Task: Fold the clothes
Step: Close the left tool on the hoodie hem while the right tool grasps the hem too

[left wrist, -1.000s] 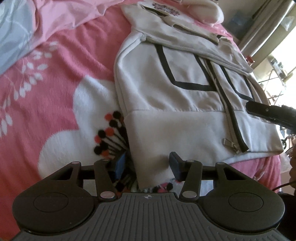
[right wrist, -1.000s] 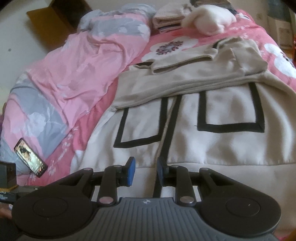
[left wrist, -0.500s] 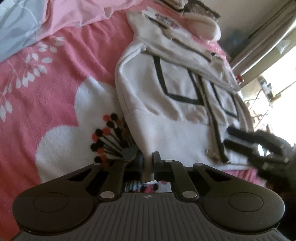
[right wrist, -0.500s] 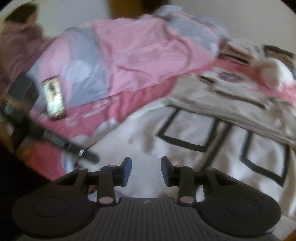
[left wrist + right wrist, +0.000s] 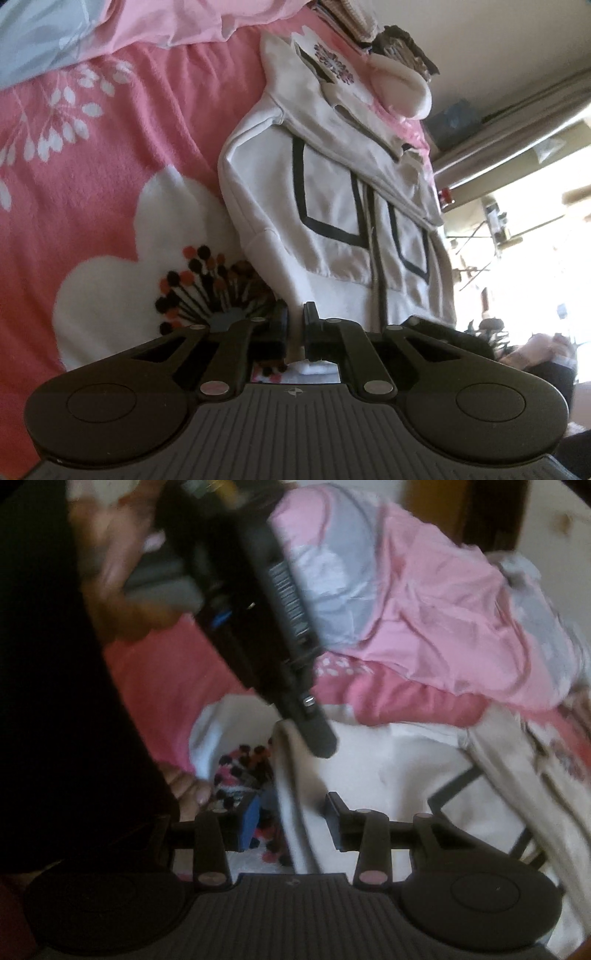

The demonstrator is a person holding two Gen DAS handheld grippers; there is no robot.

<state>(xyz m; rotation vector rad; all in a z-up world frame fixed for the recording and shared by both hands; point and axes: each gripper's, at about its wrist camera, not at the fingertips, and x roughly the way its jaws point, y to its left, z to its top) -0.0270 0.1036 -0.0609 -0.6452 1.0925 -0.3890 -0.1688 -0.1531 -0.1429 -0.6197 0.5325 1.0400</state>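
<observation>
The bed (image 5: 92,177), covered by a pink floral blanket, carried the cream zip jacket (image 5: 332,206), which lay spread flat with its sleeves folded across the chest and its hem nearest both cameras. A pink and grey duvet (image 5: 424,602) lay bunched beside it.

Handling, as judged: the jacket was soft, thick fleece-like cloth, light to moderate in weight, limp and not fragile. It would drape and sag from any single hold, so a two-point hold along the ribbed hem, one at each corner, suited it best. The zip (image 5: 376,266) added a stiffer line down the middle.

The left gripper (image 5: 294,325) had its fingers nearly closed on the hem corner, with a thin fold of cloth pinched between them. In the right wrist view, the same gripper reached down to that raised edge.

The right gripper (image 5: 290,825) had its fingers spread apart, and a ridge of hem cloth passed between them, near the blue-padded finger (image 5: 251,823) but not clamped. That view was blurred.
</observation>
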